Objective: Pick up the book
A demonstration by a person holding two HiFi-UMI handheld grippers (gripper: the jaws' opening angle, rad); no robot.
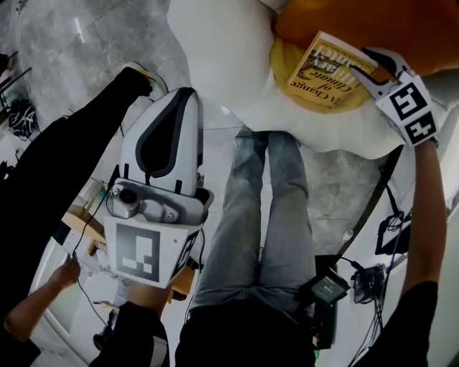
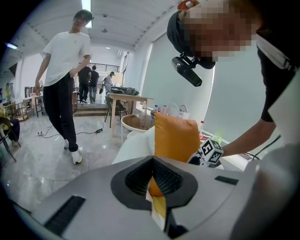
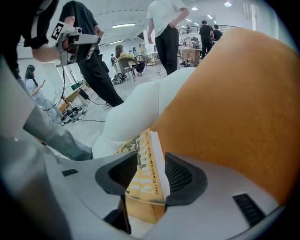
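**Right hand-held gripper stands over the book on the white seat**

At the far left a person in black clothes stands on the grey shiny floor. Just to the right of this person is the left hand-held gripper. It hangs over the floor, well apart from the book. Its jaws are together at the tips and nothing is clamped between them.

In the middle are the wearer's legs in blue jeans, pointing toward the far side. Beyond them lies a white padded seat, and an orange cushion rests on its far right part.

The book is yellow with a printed cover. It lies on the white seat, touching the near side of the orange cushion, with one long edge turned up.

At the right, the right hand-held gripper points steeply down at the book. Its jaws are wide apart and the book's edge stands between the two black pads. The pads are very near the cover and the page edge, but they do not visibly press on them. The book rests on the seat.
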